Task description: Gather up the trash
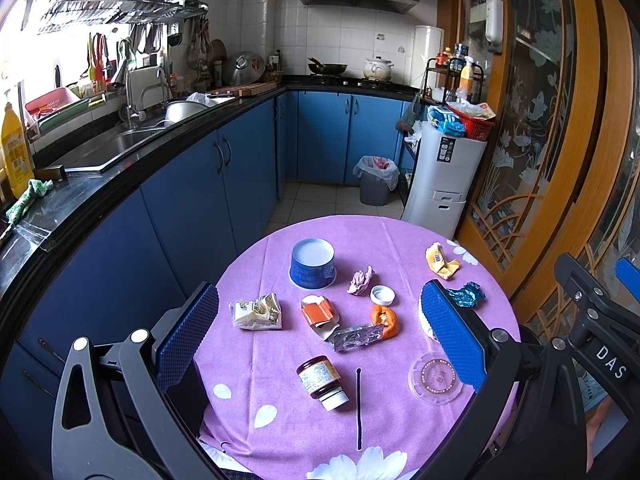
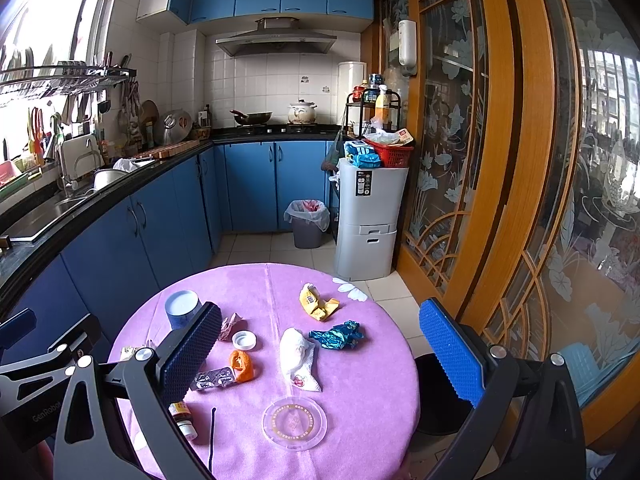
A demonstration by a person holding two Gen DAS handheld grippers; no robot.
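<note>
Here we hold the left gripper (image 1: 320,334) and the right gripper (image 2: 320,354) spread wide and empty above a round table (image 1: 400,232) under a purple flowered cloth. Scattered on it lie a blue tub (image 1: 312,263), a yellow wrapper (image 2: 317,302), a blue foil wrapper (image 2: 338,335), a crumpled white tissue (image 2: 298,354), orange peel (image 1: 385,320), a jar (image 1: 321,379) on its side and a clear lid (image 2: 294,422). Beyond, near the blue cabinets (image 1: 208,184), a lined bin (image 2: 307,224) stands on the tiled floor beside a grey unit (image 2: 370,220).

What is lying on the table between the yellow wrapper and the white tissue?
The crumpled blue foil wrapper lies between the yellow wrapper and the white tissue, closer to the tissue. The right wrist view shows this clearly.
</note>
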